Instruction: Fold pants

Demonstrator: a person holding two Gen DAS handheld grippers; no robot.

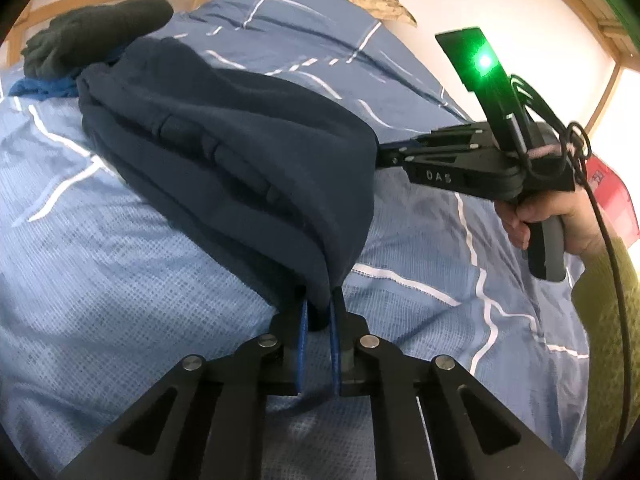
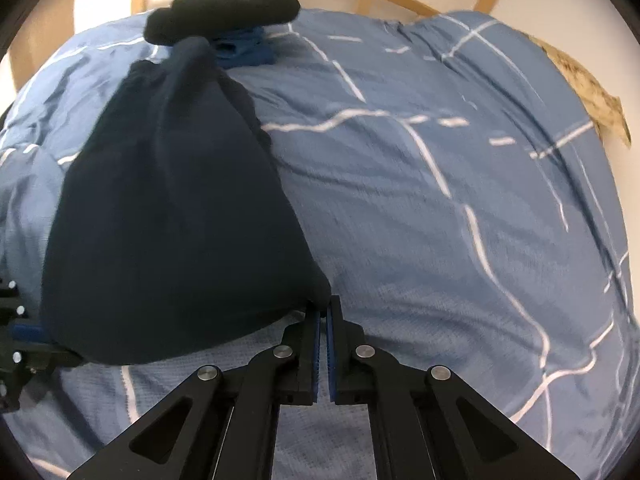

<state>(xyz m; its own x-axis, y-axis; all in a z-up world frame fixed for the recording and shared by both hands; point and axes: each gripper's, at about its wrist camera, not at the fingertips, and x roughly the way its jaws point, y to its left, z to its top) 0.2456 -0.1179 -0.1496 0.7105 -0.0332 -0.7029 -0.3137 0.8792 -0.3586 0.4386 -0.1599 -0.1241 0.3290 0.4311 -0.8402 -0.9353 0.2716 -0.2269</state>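
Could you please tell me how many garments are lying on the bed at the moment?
3: navy pants pinched at two edges by both tongs, a dark folded garment by the headboard, and a blue one beneath it. More may be hidden underneath.

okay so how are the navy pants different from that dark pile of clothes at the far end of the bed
The navy pants lie stretched out toward the cameras; the dark pile sits bunched by the headboard. The left gripper and the right gripper are each shut on a corner of the pants; nothing holds the pile. Both rest on the blue checked duvet.

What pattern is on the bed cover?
Light blue bed cover with thin white grid lines, clearest in the right wrist view.
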